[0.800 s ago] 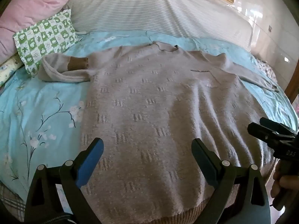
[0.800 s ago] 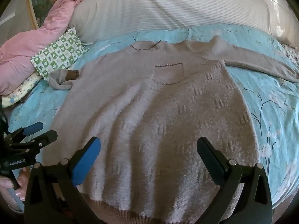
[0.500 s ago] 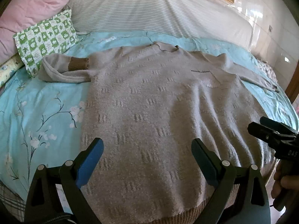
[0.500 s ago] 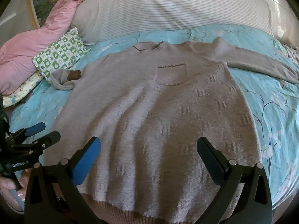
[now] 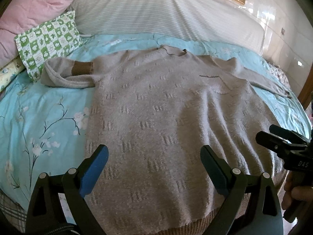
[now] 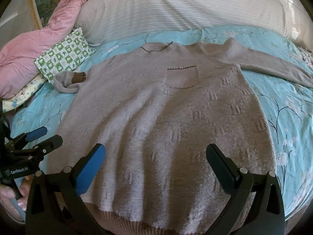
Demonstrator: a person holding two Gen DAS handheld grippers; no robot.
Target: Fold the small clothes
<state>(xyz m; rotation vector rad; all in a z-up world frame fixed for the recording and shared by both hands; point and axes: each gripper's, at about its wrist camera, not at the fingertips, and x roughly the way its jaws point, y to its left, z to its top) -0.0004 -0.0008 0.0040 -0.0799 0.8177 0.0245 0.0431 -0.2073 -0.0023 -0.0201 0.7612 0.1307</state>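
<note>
From the left wrist view, we hold the left gripper (image 5: pixel 154 168) with jaws spread above the beige sweater (image 5: pixel 166 117), lying flat on the bed (image 5: pixel 39 117). From the right wrist view, the right gripper (image 6: pixel 156 166) hovers likewise, jaws spread, over the sweater's hem.

The sweater (image 5: pixel 156 117) is lying flat across the middle of the bedspread (image 5: pixel 39 117), collar (image 5: pixel 173 51) pointing at the long bolster (image 5: pixel 156 9) running along the far side. One sleeve (image 5: pixel 64 76) is doubling back on the left, just in front of the small pillow (image 5: pixel 49 39), and the quilt (image 5: pixel 29 5) is piling up behind that. The other sleeve (image 6: pixel 273 66) is stretching out to the right. The pocket (image 6: pixel 181 77) is sitting right of the collar.
</note>
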